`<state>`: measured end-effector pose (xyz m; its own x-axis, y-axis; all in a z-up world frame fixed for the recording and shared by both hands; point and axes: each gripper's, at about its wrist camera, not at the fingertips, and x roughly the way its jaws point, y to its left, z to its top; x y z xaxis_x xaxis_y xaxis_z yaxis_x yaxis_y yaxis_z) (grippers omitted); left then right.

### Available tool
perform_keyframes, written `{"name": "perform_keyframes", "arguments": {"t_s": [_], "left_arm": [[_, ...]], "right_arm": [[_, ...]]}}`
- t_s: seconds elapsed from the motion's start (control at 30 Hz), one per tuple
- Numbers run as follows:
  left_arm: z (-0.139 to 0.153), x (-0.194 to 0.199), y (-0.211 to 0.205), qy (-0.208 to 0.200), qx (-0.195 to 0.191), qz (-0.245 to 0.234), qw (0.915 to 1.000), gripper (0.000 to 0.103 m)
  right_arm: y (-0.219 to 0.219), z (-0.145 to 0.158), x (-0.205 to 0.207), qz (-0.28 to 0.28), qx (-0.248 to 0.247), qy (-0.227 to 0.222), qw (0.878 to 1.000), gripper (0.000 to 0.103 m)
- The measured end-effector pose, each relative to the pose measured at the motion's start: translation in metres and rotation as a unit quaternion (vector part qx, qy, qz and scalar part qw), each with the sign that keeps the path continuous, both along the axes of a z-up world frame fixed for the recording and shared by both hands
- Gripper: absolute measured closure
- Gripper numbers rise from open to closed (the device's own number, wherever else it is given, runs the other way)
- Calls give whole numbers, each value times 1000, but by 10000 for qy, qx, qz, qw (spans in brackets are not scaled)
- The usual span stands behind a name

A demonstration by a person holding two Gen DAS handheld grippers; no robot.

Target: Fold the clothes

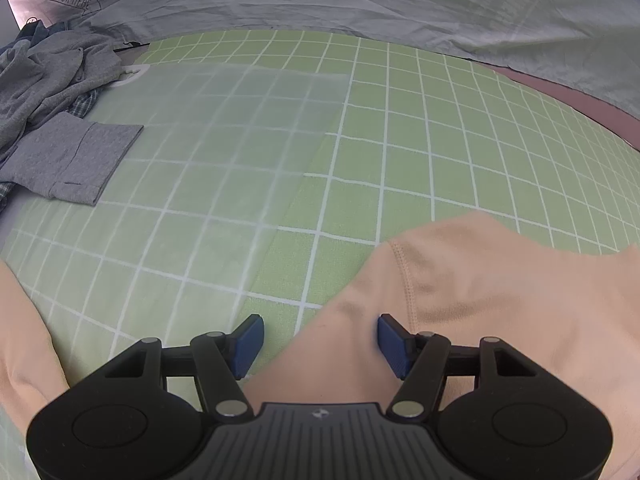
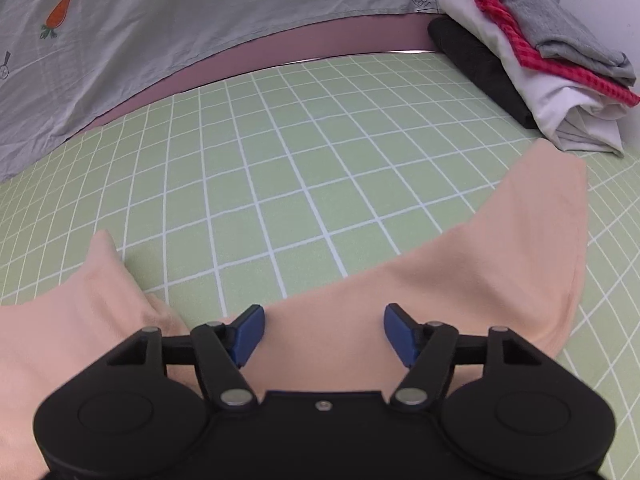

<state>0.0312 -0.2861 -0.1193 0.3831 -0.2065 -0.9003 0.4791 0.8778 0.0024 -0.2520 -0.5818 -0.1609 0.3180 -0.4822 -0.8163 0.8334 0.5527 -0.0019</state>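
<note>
A peach garment (image 1: pixel 480 292) lies on the green checked sheet (image 1: pixel 400 120). In the left wrist view my left gripper (image 1: pixel 320 344) is open, its blue pads (image 1: pixel 249 343) straddling the garment's left edge near a stitched seam. Another peach part shows at the far left (image 1: pixel 20 340). In the right wrist view the same peach garment (image 2: pixel 460 272) spreads under my right gripper (image 2: pixel 324 338), which is open with blue pads (image 2: pixel 400 334) just above the cloth. A sleeve-like part reaches up right (image 2: pixel 552 184), another lies at left (image 2: pixel 80 304).
A heap of unfolded grey and plaid clothes (image 1: pixel 52 112) lies at the left. A stack of folded clothes, black, white, red and grey (image 2: pixel 540 60), sits at the far right. A grey printed quilt (image 2: pixel 160 20) over a pink edge (image 2: pixel 280 48) borders the far side.
</note>
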Motion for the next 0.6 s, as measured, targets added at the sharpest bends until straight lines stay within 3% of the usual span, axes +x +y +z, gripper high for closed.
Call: {"name": "perform_keyframes", "arguments": {"t_s": [0.03,0.07,0.1,0.13,0.2,0.3,0.33,0.4,0.47,0.57,0.6], "left_arm": [[0,0,0,-11,-6,-14,10000,38],[0,0,1,-21,-12,-28,10000,38],[-1,0,1,-32,-18,-43,10000,38],[-1,0,1,-42,-24,-57,10000,38],[-1,-1,3,-57,-41,-71,10000,38],[-2,-2,2,-84,-45,-109,9999,31],[-3,-3,1,-100,-36,-127,9999,30],[-3,-3,0,-97,-26,-140,9999,29],[-3,-3,0,-73,-23,-139,9999,29],[-3,-2,1,-64,-27,-140,9999,29],[-3,-2,0,-56,-24,-137,9999,29]], "right_arm": [[1,1,0,203,-4,-29,9998,70],[0,3,0,283,-10,-19,9996,85],[-1,3,0,344,-14,27,9994,99],[-1,4,0,386,-28,71,9992,100],[-4,7,-7,278,-174,150,9994,100],[-15,19,-35,-606,-543,140,9966,101],[-21,20,-46,-907,-409,6,9950,101],[-28,11,-55,-1114,-126,60,9937,100],[-21,8,-47,-888,-212,357,9952,99],[-10,16,-33,-712,-398,290,9962,82],[-8,20,-29,-682,-399,162,9967,67]]}}
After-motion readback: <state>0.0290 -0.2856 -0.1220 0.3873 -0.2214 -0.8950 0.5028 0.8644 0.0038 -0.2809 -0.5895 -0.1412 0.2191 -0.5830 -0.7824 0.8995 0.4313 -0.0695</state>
